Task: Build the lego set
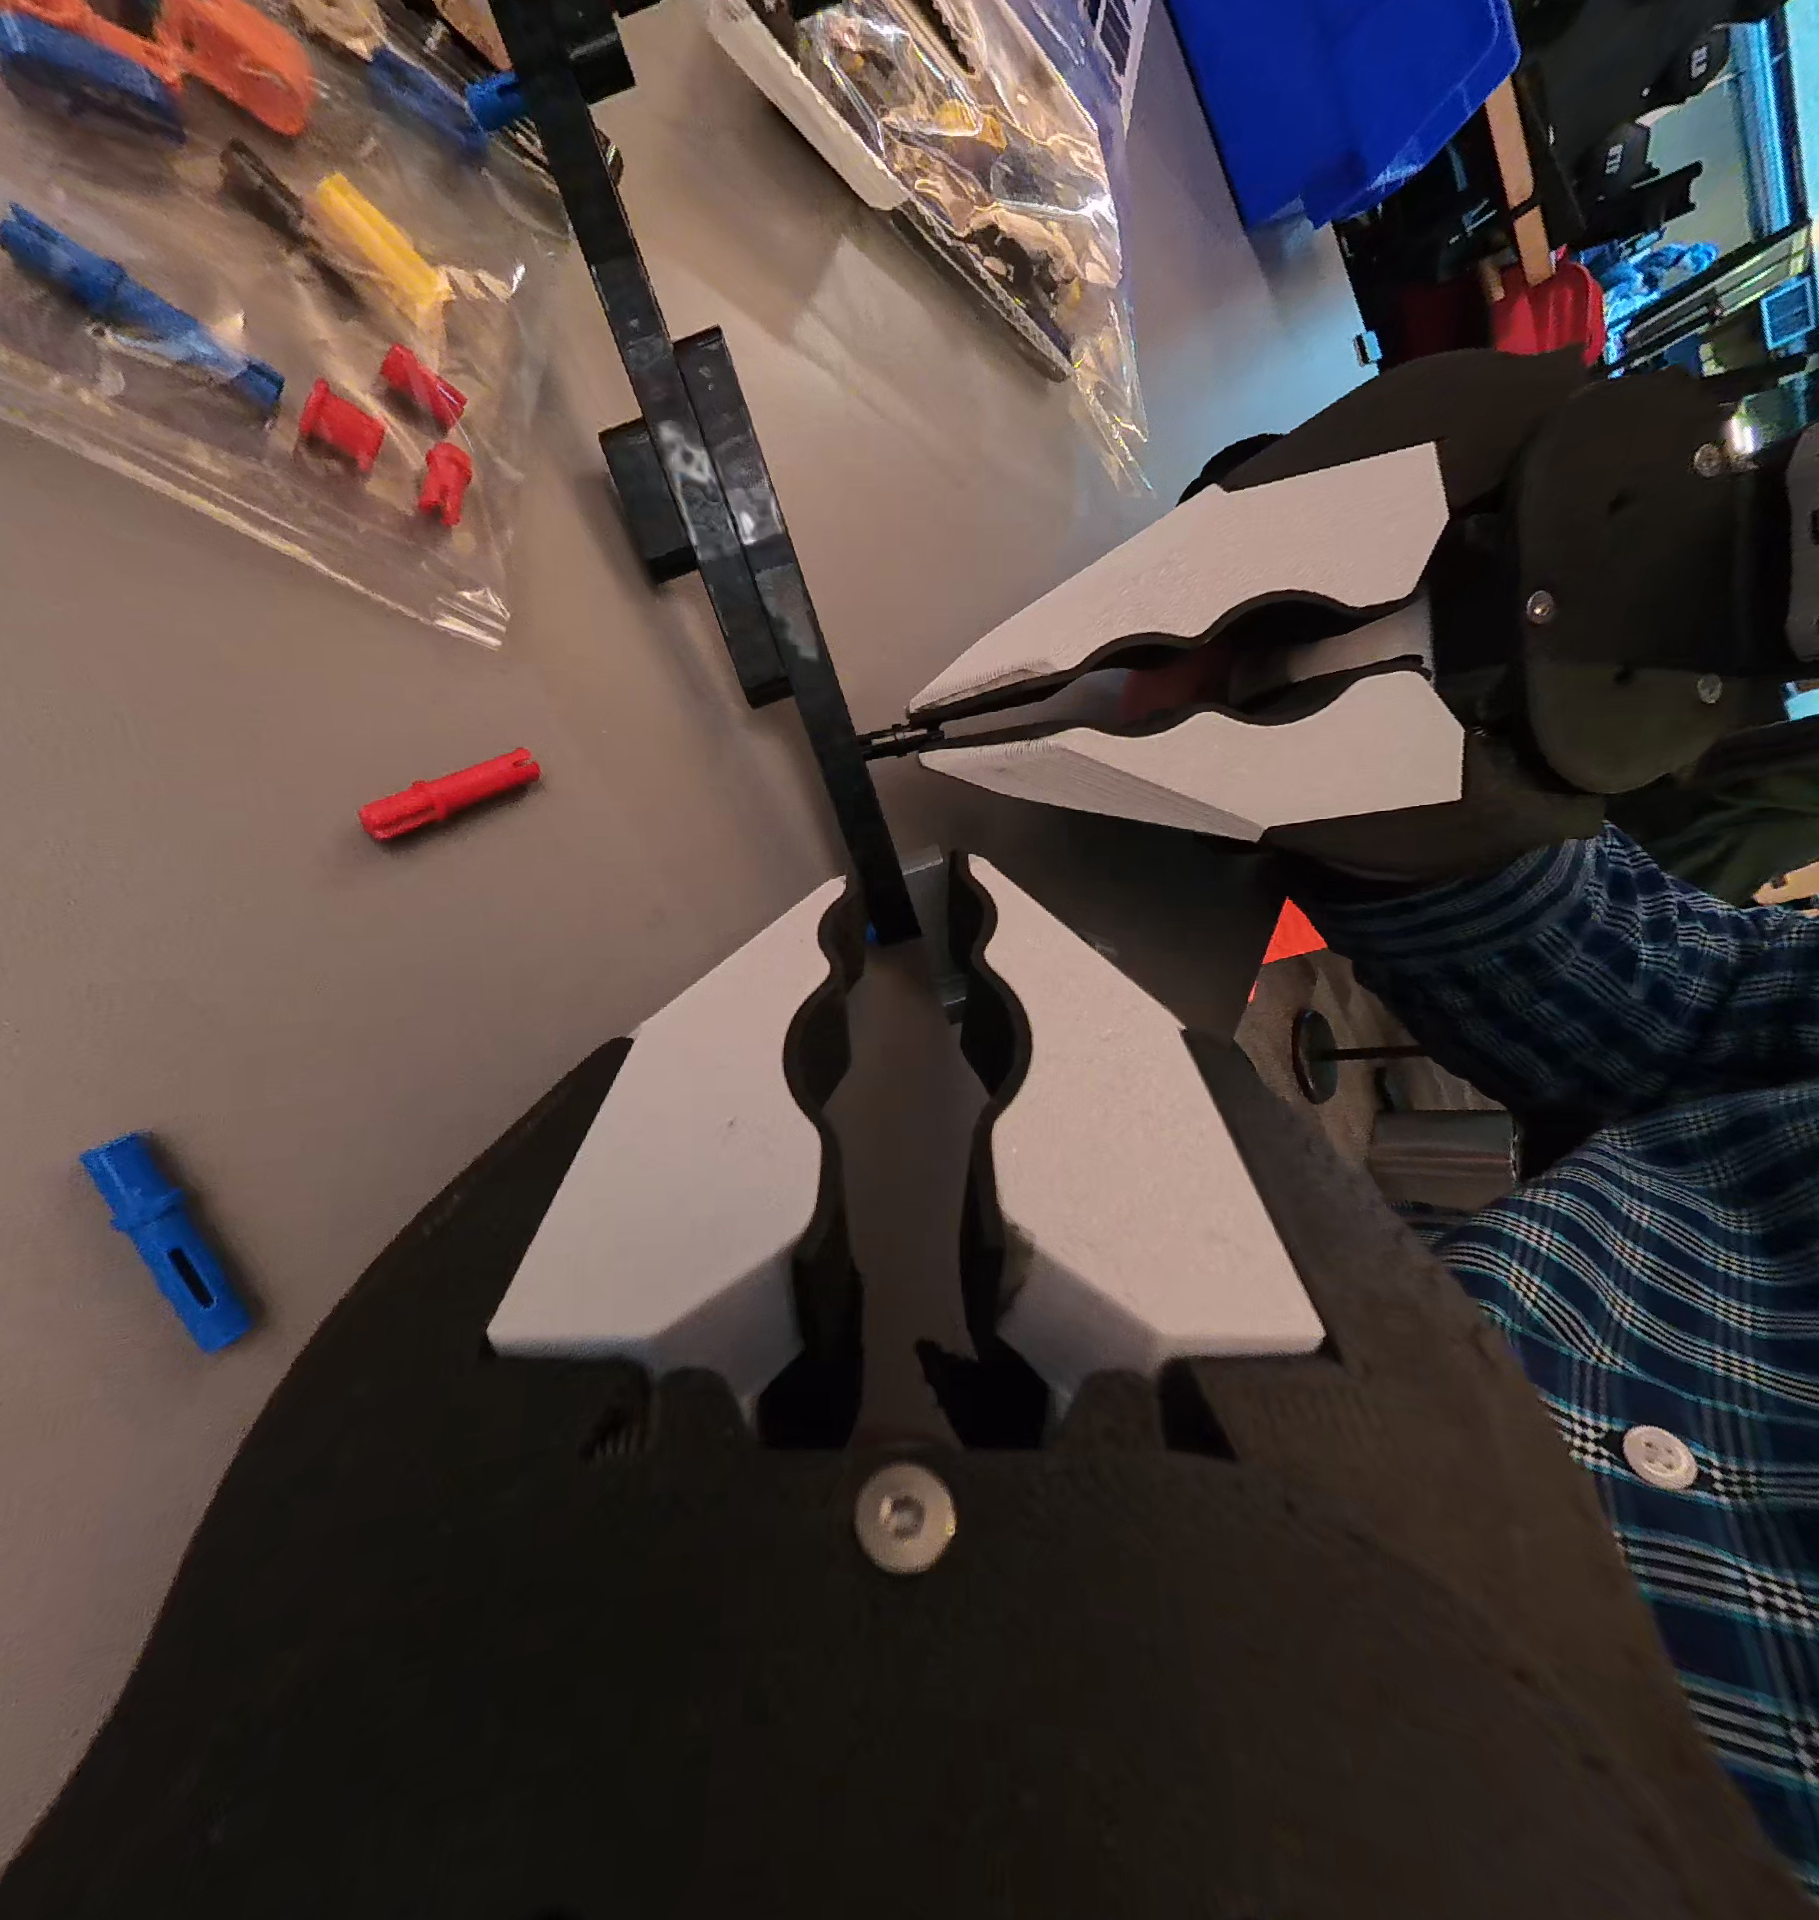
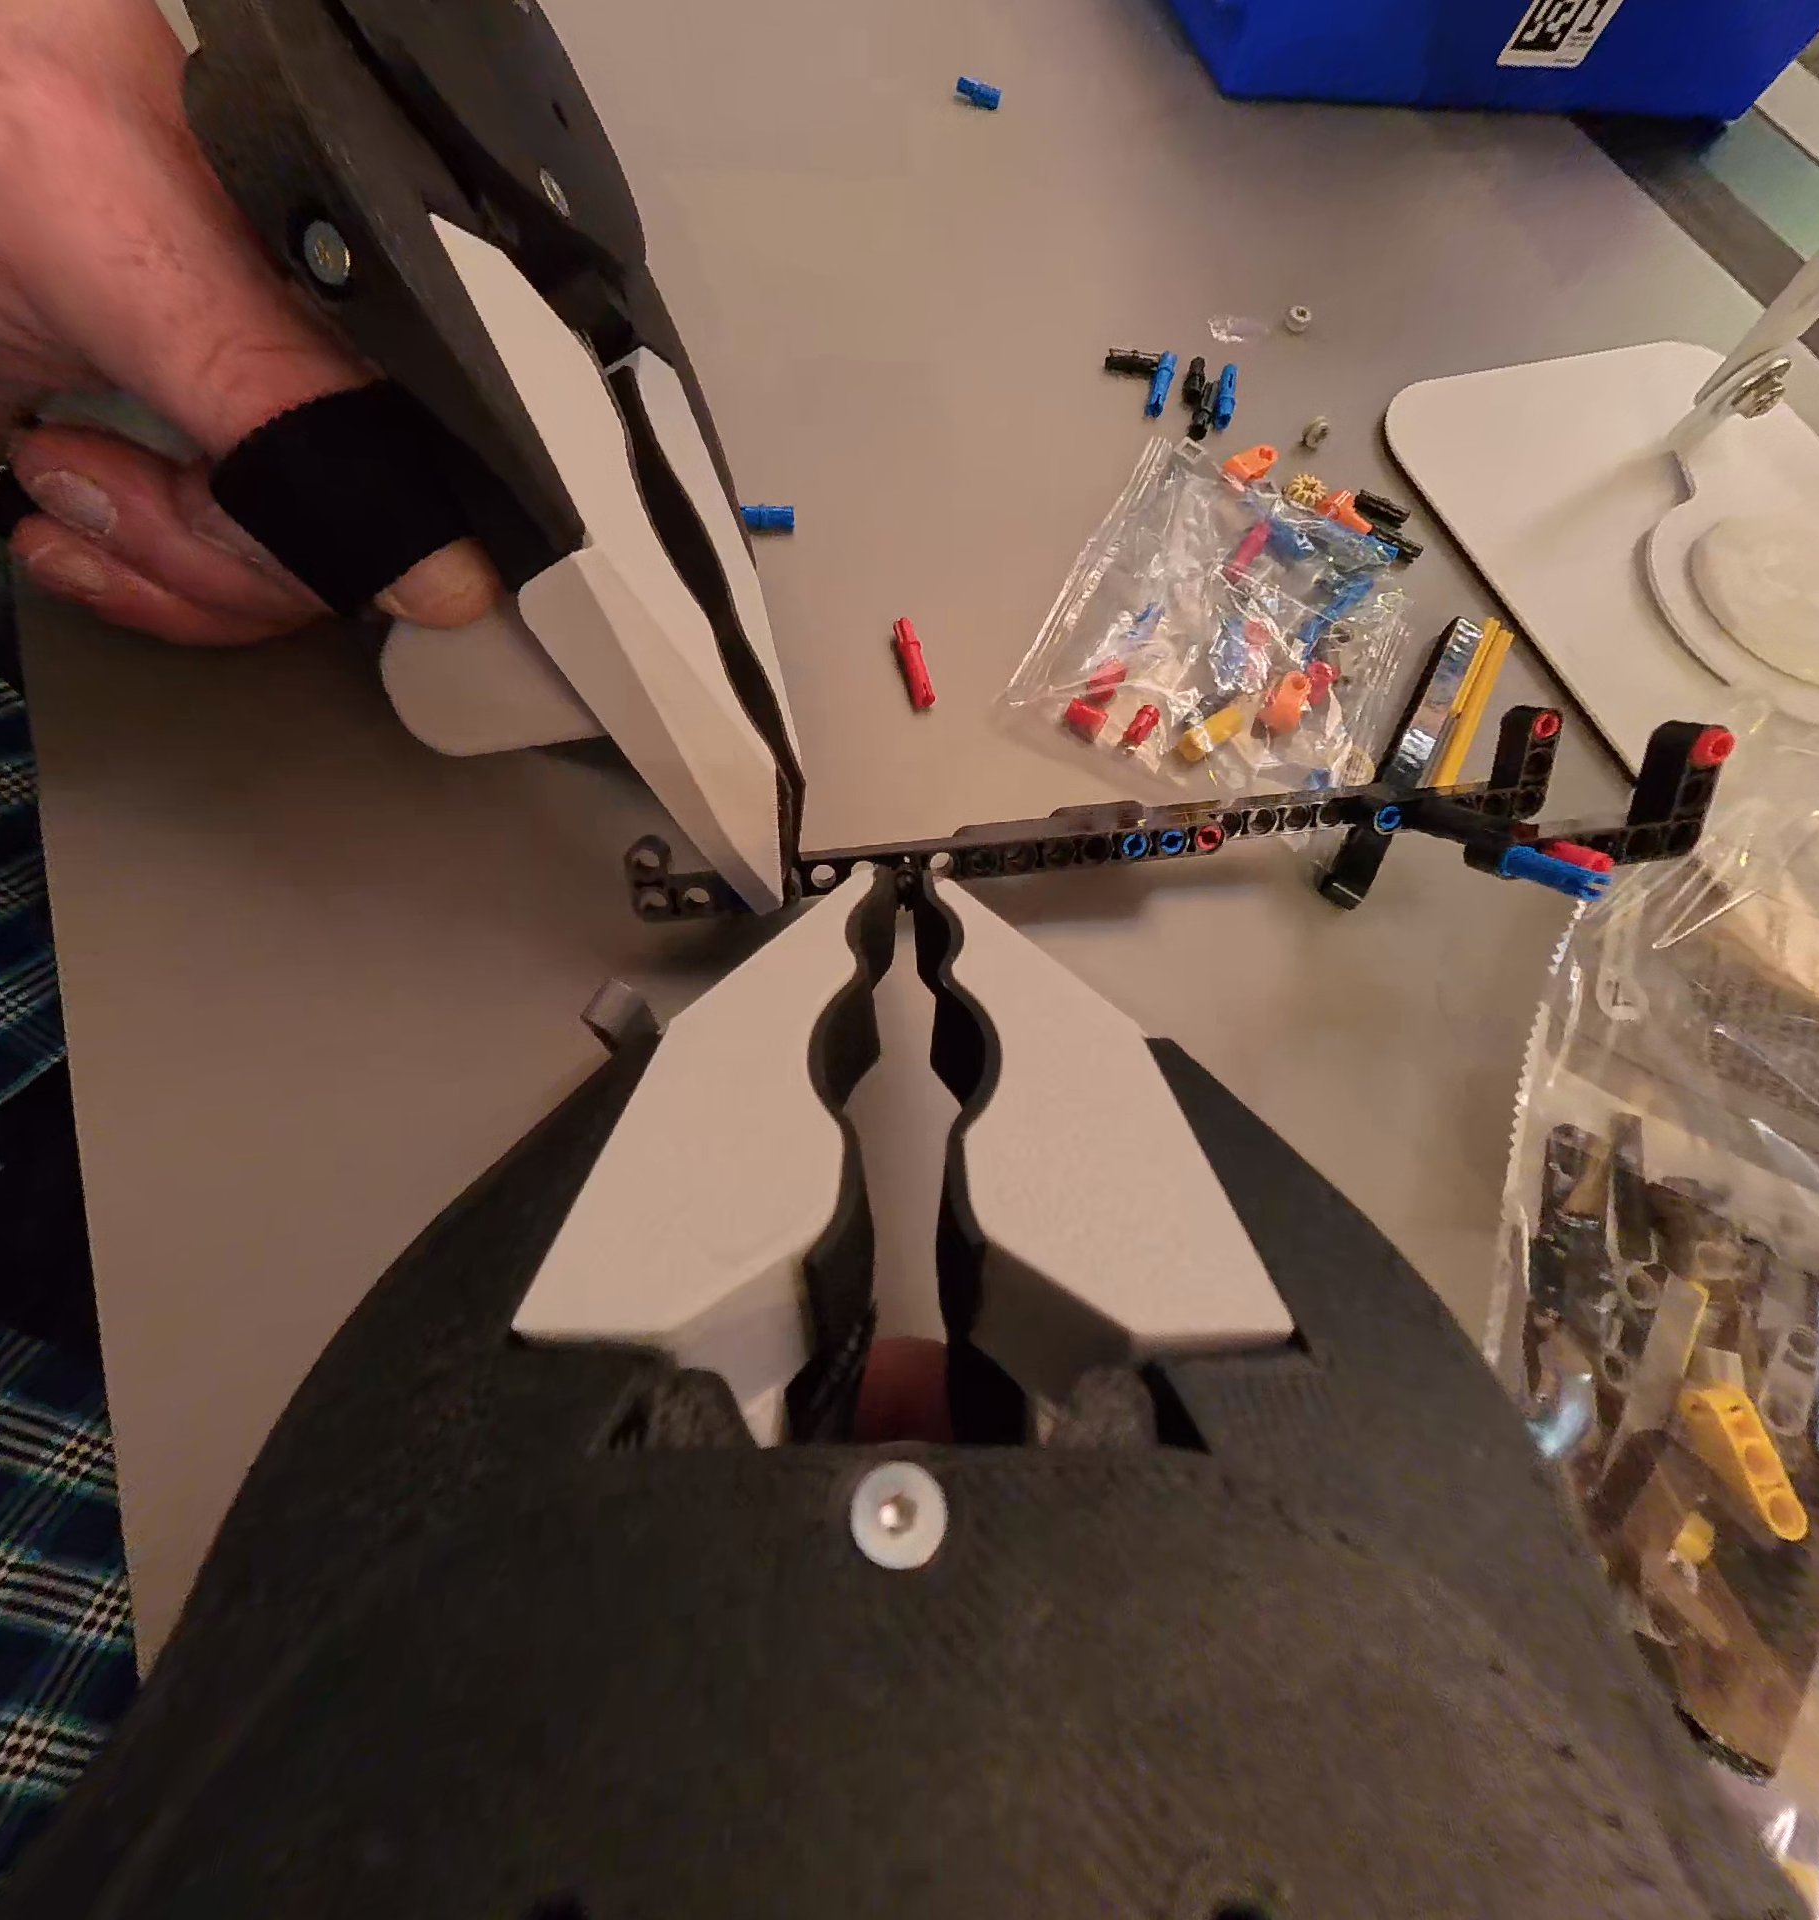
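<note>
Lego assembly, a long black holed beam (image 2: 1040, 854) with blue and red pins, lies across the grey table (image 2: 385, 1039); left hand-held gripper (image 2: 789, 883) clamps its left end; right hand-held gripper (image 2: 905, 896) pinches a small black pin (image 1: 889, 740) against the beam; a clear bag of coloured parts (image 2: 1211, 613) lies beyond.

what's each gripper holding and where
Left gripper: long black beam, clamped near one end. Right gripper: small black pin, by its back end.

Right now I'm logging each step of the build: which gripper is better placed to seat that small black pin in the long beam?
Right. The right gripper already pinches the black pin against a hole in the black beam. The left gripper is clamped on the beam's end, steadying it.
</note>
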A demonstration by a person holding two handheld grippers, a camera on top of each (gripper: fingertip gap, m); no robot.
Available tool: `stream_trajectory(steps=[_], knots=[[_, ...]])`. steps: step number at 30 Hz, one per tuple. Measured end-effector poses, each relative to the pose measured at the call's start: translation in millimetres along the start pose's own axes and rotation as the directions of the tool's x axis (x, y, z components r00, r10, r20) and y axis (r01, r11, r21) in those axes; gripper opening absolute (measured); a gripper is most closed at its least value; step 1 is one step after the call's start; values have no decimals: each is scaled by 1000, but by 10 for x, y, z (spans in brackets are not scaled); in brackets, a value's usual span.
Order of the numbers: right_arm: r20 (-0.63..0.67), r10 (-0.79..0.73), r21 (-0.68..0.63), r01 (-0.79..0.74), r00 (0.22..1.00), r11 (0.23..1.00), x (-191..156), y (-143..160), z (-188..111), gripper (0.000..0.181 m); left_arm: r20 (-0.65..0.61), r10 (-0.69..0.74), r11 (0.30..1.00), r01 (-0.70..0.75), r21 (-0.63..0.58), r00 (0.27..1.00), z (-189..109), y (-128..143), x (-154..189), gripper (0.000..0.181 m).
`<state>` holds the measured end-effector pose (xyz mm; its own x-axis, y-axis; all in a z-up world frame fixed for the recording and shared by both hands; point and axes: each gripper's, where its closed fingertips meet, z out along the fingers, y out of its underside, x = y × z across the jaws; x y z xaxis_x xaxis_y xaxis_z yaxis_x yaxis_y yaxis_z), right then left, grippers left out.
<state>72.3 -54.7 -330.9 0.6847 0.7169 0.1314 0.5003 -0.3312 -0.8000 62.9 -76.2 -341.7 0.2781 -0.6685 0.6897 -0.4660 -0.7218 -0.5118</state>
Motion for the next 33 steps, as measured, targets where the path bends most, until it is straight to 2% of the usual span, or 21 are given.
stream_trajectory(steps=[13,33], knots=[[64,-16,-54,19,998,998,5,15,3,1,34,76,997,-76,-16,996,16,1,-6,13],[188,21,-56,-11,982,998,13,56,48,1,47,159,987,-157,-46,986,37,-1,-8,13]])
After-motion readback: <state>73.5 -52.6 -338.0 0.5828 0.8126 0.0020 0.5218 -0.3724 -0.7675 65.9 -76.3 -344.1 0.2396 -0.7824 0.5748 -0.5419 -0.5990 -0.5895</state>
